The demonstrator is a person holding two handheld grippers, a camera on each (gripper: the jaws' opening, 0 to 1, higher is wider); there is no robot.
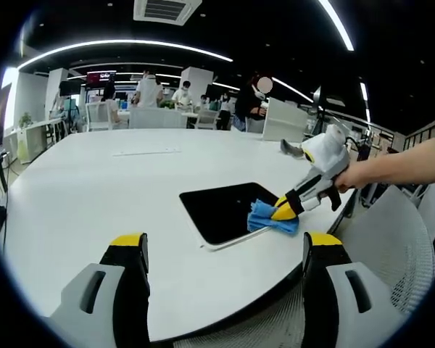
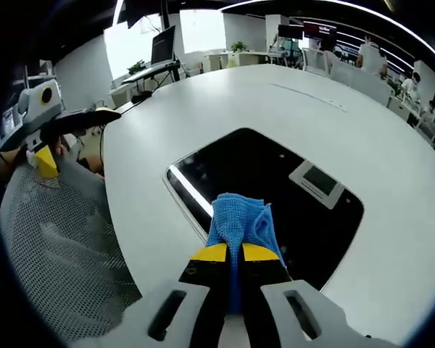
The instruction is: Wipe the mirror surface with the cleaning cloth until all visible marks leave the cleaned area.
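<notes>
A dark rectangular mirror lies flat on the white table, reflecting ceiling lights. A blue cleaning cloth rests on its right corner, pinched by my right gripper, which a hand holds from the right. In the right gripper view the mirror spreads ahead and the cloth lies on its near edge, with my right gripper shut on it. My left gripper stands open near the table's front edge, short of the mirror, nothing between its fingers. The left gripper also shows at the far left, beside the table.
A grey mesh chair stands against the table's edge by the mirror; the chair also shows at the right. Other desks, chairs and several people are far behind the table. A thin strip lies on the far tabletop.
</notes>
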